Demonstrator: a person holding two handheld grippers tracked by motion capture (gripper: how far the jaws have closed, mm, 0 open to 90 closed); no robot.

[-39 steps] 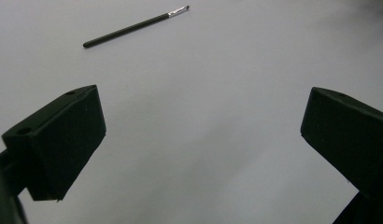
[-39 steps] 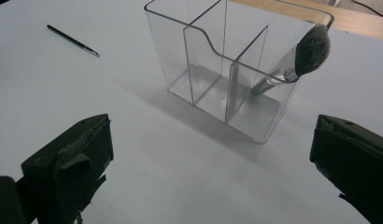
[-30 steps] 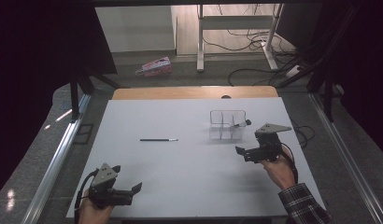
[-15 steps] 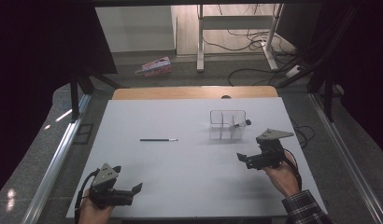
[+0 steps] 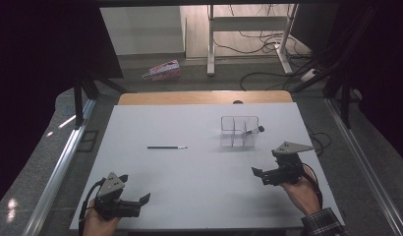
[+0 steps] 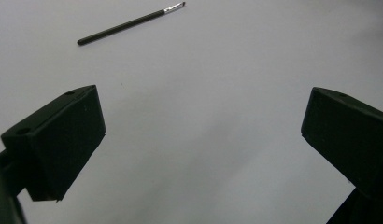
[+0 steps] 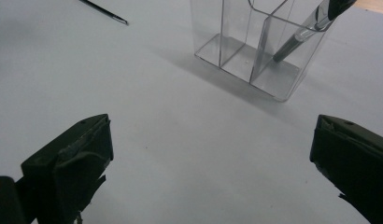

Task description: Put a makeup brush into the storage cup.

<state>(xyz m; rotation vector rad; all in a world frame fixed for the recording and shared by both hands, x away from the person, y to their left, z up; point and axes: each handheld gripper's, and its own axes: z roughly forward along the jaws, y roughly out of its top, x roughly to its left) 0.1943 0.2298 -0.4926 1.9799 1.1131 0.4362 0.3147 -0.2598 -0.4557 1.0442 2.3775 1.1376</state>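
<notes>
We are holding both grippers low over the near edge of the worktop [image 5: 140,123], each with its jaws spread wide and nothing between them. The left gripper [image 5: 140,200] is resting near the near-left corner; the right gripper [image 5: 258,175] is sitting toward the right edge, just short of the clear organizer [image 5: 239,132].

The thin brush [image 5: 167,147] is lying flat on the bare worktop, left of centre and well apart from both grippers. Its long axis is running parallel to the near edge — dark handle toward the left edge, metal-collared tip toward the right. In the left gripper view the brush [image 6: 129,23] is lying ahead and slightly left of the jaws.

The organizer [image 7: 259,51] is standing upright, with one pen [image 7: 311,28] leaning in its right-hand compartment.

We are judging the left gripper nearer to the brush — the pickup will likely call for reaching forward and closing across the handle.
</notes>
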